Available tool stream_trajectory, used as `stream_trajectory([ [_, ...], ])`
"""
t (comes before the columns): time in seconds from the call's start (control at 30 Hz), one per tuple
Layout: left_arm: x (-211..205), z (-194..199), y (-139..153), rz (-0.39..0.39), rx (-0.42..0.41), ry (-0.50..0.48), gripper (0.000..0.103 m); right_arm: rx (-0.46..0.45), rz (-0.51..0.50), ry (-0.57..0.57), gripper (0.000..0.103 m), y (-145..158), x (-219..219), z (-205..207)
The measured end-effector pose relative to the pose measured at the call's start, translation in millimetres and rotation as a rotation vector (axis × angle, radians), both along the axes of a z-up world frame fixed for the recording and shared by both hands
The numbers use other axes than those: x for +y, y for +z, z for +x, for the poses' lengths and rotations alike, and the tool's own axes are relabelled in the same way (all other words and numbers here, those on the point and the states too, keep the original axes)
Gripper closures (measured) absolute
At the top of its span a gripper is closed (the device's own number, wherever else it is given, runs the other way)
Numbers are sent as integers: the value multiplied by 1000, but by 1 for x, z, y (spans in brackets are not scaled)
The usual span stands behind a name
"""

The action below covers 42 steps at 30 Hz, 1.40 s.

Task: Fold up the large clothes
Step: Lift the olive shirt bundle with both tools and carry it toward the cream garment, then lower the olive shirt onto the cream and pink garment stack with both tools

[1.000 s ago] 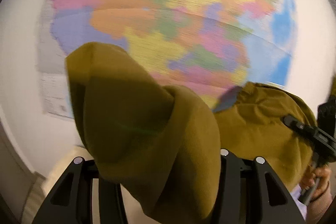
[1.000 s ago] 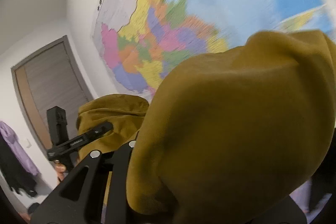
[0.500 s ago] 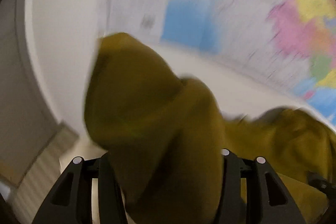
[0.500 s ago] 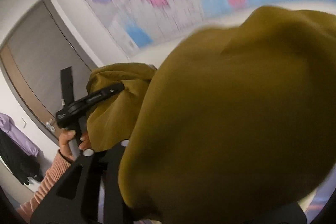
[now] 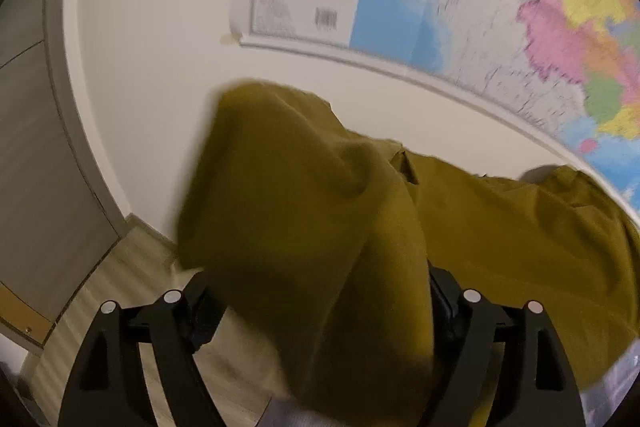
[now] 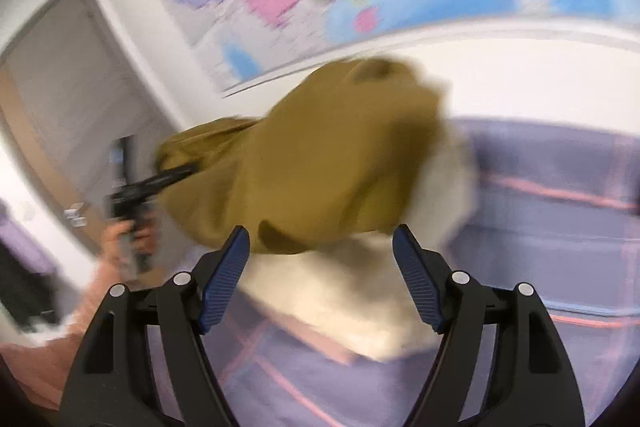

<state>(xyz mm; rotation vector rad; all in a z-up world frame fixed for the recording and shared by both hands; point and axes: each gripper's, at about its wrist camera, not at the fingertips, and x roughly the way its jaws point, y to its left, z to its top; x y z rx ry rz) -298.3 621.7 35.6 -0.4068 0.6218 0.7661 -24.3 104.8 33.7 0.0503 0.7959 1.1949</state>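
Left wrist view: one mustard-yellow garment, bunched over the left gripper, jaws clamped on the cloth, fingertips hidden beneath it. More of the same cloth spread toward 3 o'clock. One wall map from 12 to 3 o'clock, one grey door at 9 o'clock, wood floor at 8 o'clock. No second gripper visible here.

Right wrist view, blurred: right gripper with jaws wide apart, blue pads bare, nothing between them. Garment just beyond the fingertips at 12 o'clock, above one cream cushion on a purple striped bedspread. Only here: left gripper at 9 o'clock from outside, gripping the garment's far end, held in one hand. Open bedspread from 3 to 6 o'clock.
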Motion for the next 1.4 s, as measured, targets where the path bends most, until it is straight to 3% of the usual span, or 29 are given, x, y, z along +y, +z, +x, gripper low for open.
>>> stream_trajectory([
  [0.07, -10, -12, 9, 36, -9, 3, 24, -24, 27, -67, 38, 9, -13, 7],
  [0.17, -32, -22, 30, 123, -22, -8, 24, -77, 39, -90, 38, 27, -7, 15],
  [0.3, -41, -9, 38, 155, -27, -29, 24, -102, -4, -99, 33, 28, 20, 30],
  [0.33, -40, 0, 34, 169, 5, -22, 22, -63, -40, -81, 38, 20, 33, 37],
  [0.37, -36, 10, 27, 173, 39, -15, 20, -29, -41, -66, 56, 15, 35, 39],
  [0.43, -21, 24, 10, 155, 99, 17, 20, 3, -46, -5, 81, 3, 42, 37],
  [0.47, -15, 28, 3, 138, 115, 28, 20, 0, -54, 8, 86, -3, 45, 34],
  [0.53, 11, 34, -23, 17, 130, 52, 20, 19, -57, 15, 88, -16, 41, 31],
  [0.6, 22, 33, -37, -50, 106, 59, 20, 30, -112, 24, 88, -33, 40, 24],
  [0.63, 23, 33, -38, -45, 99, 63, 20, 14, -128, 25, 87, -34, 40, 20],
  [0.8, -3, 33, -21, 85, 132, 111, 21, -10, -121, 4, 80, -17, 34, 17],
  [0.93, -30, 23, -1, 180, 95, 120, 21, -37, -114, 3, 70, -6, 25, 14],
  [1.03, -56, 19, 11, 216, 48, 59, 20, -107, -78, -25, 67, 16, 13, 9],
  [1.1, -74, 23, 13, 231, 36, 2, 20, -131, -50, -19, 59, 29, 12, 8],
  [1.23, -108, 41, 9, 208, 22, -111, 19, -192, -6, 11, 52, 54, 32, 4],
  [1.4, -141, 64, 0, 174, 20, -189, 19, -165, -35, 69, 52, 47, 75, 8],
])
